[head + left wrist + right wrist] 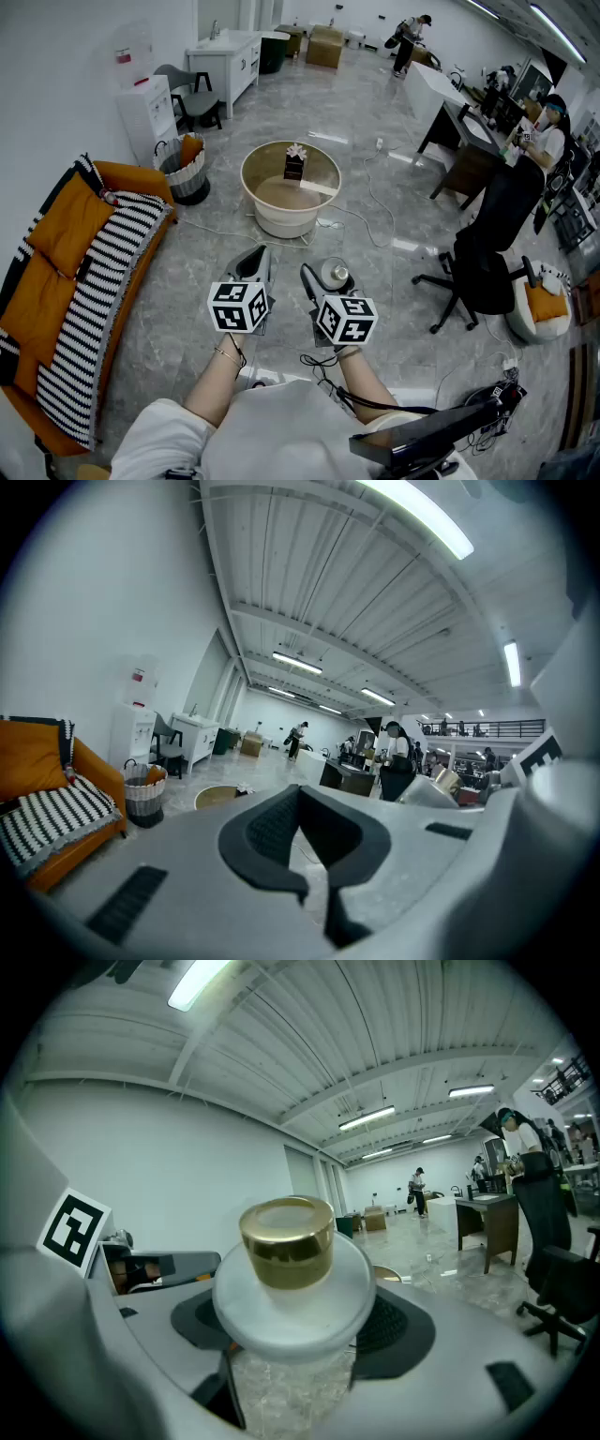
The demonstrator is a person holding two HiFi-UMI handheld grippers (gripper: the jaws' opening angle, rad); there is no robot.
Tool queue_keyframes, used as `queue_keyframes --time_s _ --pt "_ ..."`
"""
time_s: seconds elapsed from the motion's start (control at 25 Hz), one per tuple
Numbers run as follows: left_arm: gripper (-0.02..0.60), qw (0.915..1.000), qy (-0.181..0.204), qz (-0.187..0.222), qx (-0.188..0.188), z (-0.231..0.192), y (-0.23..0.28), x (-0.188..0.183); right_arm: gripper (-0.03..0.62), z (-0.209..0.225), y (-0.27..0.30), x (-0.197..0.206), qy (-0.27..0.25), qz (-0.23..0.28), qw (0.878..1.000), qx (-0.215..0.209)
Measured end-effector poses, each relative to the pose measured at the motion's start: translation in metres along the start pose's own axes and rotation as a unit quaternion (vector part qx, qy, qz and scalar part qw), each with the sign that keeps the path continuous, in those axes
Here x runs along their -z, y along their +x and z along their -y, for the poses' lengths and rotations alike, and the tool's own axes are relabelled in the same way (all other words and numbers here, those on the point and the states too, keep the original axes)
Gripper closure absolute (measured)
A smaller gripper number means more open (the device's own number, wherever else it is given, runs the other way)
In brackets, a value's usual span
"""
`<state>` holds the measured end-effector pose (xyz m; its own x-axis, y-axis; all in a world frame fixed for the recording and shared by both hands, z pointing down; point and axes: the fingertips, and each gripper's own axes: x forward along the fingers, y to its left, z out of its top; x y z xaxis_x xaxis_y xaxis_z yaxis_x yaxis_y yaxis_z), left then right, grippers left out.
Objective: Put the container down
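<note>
The right tongs (326, 275) stand wide, clamped on one container (292, 1297): round clear body, white domed shoulder, one gold cylindrical cap (287, 1239). It is held above the glossy grey floor (375, 187). The left tongs (300, 794) are closed, tips touching, empty.

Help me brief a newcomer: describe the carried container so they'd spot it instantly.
From the round tub on the grey floor, come back toward the person. The container sits gripped in the right hand-held gripper, beside the empty left hand-held gripper. Nothing nearby shares its clear body, white domed shoulder and gold cap.
</note>
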<state>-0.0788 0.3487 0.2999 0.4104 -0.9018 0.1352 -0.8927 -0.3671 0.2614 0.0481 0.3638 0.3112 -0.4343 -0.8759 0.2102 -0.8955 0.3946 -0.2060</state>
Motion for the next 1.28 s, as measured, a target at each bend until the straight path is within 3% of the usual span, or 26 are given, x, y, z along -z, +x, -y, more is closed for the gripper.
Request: queue_keyframes --time_s 0.56,1.28 --pt "0.574 0.9999 -0.004 -0.013 0.004 -0.021 0.0 0.007 0.247 -0.014 0.013 0.006 0.0 -0.005 1.0 -0.004" --pt "0.574 0.9993 -0.003 -0.034 0.017 -0.063 0.017 0.015 0.247 -0.019 0.046 0.022 0.02 -0.029 0.999 0.023"
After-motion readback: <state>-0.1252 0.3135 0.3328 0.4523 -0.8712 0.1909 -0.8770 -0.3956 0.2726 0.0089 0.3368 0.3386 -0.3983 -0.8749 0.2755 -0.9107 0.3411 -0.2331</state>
